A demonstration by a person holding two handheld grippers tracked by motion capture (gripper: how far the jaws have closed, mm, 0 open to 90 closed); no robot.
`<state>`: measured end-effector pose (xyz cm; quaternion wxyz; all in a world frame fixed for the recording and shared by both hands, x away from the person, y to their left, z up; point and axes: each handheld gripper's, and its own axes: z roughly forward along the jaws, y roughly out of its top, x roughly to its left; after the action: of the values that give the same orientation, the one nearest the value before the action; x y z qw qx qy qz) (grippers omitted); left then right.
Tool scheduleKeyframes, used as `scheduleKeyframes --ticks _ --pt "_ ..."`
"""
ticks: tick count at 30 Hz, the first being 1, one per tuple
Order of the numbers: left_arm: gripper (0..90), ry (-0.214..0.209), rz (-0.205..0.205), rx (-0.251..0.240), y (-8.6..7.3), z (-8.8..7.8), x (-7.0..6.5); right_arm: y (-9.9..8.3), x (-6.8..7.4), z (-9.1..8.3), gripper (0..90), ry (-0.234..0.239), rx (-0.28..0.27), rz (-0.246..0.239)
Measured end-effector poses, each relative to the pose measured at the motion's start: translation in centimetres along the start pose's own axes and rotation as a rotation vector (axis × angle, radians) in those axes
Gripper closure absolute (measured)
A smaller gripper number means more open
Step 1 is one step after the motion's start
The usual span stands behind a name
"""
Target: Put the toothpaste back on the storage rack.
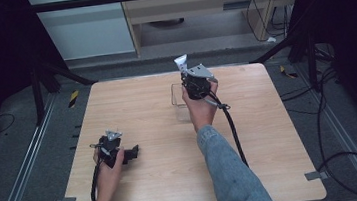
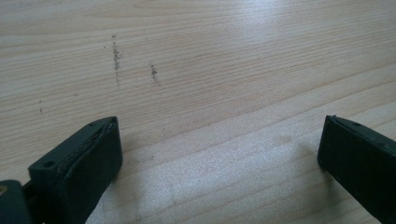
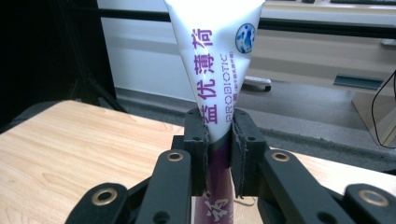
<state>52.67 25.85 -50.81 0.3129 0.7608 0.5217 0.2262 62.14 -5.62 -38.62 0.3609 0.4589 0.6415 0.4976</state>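
The tube (image 3: 219, 70) runs off the top edge in the right gripper view, and its lower end drops out of sight behind the right gripper (image 3: 218, 140) — cap unseen. From above, the clear box (image 1: 179, 103) beneath that gripper is half covered by the hand (image 1: 198, 109).

light wooden table (image 1: 165, 182), clear container (image 1: 179, 103) standing on it

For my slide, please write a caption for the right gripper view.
Right gripper clamps a white-and-purple tube upright above the wooden table.
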Motion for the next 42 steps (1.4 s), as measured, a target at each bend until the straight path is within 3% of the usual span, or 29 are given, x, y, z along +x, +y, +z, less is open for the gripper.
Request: scheduleKeyframes --ticks 7,26,42 --pt "0.0 0.0 0.0 0.0 0.0 0.0 0.0 -0.4 0.0 0.3 78.3 0.009 0.016 -0.001" --pt "0.0 -0.001 0.0 -0.001 0.0 0.0 0.0 -1.3 -0.5 1.1 78.1 0.059 0.12 -0.028" --pt "0.0 -0.002 -0.001 -0.002 0.0 0.0 0.0 -1.4 -0.8 1.1 78.1 0.083 0.159 -0.042"
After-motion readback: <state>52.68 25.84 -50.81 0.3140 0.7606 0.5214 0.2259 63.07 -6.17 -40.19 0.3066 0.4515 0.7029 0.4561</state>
